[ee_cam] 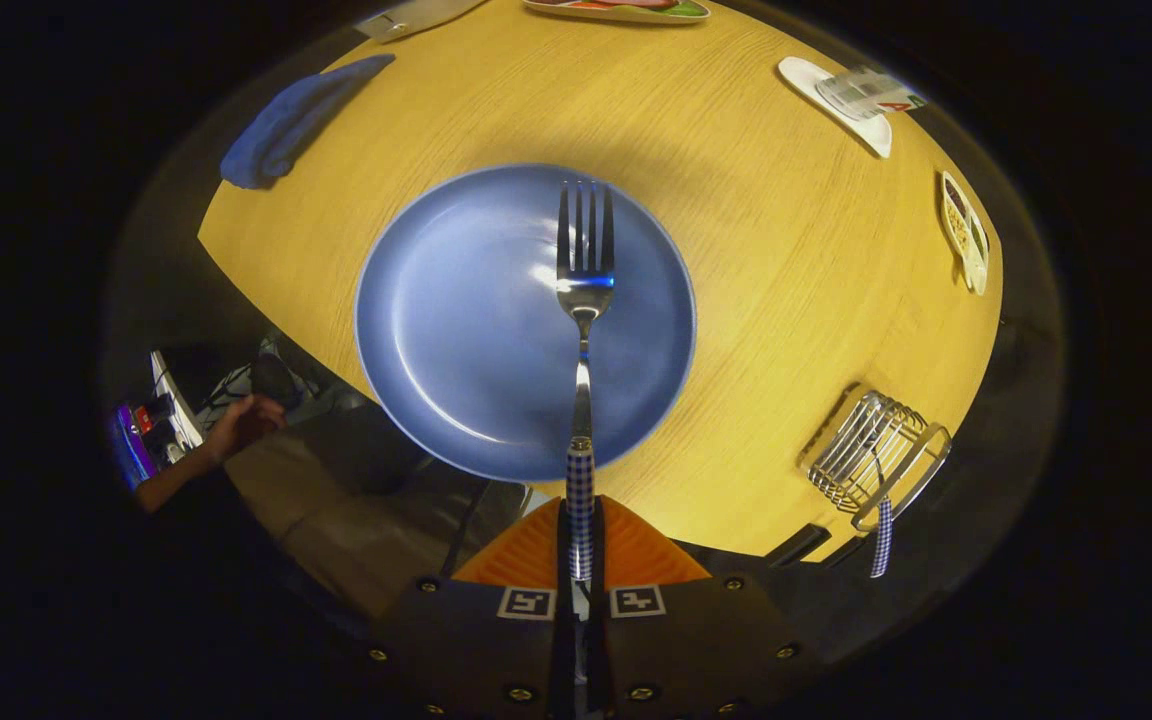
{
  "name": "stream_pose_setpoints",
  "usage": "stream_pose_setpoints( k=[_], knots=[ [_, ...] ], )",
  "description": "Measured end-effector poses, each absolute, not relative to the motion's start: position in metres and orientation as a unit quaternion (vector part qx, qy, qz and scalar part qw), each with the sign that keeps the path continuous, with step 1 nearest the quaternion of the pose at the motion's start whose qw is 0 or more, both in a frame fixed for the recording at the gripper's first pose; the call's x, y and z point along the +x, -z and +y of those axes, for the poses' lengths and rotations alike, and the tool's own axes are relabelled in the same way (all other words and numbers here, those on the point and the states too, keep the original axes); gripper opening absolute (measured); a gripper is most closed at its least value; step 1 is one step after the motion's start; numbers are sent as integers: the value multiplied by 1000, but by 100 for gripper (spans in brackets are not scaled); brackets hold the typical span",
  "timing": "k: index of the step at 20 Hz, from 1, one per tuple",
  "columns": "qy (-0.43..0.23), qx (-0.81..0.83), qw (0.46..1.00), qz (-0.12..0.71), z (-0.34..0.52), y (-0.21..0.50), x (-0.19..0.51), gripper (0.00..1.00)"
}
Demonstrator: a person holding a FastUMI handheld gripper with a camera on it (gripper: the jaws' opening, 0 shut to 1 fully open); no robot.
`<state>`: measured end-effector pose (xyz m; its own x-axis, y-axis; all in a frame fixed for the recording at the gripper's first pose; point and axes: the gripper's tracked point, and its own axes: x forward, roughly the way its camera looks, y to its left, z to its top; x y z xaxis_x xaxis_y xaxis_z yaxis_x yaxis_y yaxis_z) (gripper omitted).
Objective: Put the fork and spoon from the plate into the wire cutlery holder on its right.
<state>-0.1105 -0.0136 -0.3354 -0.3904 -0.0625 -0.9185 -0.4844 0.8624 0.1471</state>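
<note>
A: In the gripper view, what did the gripper hold?
B: It was clamped on the fork handle, tines at twelve over the plate, lifted for carrying.
A: The holder?
B: At four o'clock on the bench, one checked handle already in it, probably the spoon.

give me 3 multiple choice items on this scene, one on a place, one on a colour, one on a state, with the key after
1. Where is the wire cutlery holder?
A. right of the plate, near the table edge
B. on the plate
C. under the blue cloth

2. What colour is the plate?
A. white
B. blue
C. green

3. What is the gripper doing?
A. open above the holder
B. shut on the fork's handle
C. shut on the cloth

Key:
1 A, the holder stands on the wood right of the plate.
2 B, the plate under the fork is blue.
3 B, the checked handle runs between both closed fingers, tines pointing ahead over the plate.
</note>
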Motion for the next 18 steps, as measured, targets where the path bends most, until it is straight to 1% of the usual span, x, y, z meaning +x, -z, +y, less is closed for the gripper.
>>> stream_pose_setpoints(
  k=[6, 18],
  knots=[
    [-192, -175, 512, 819, -62, 303, -121, 5],
    [-120, -190, 461, 859, -191, 244, -124, 5]
  ],
)
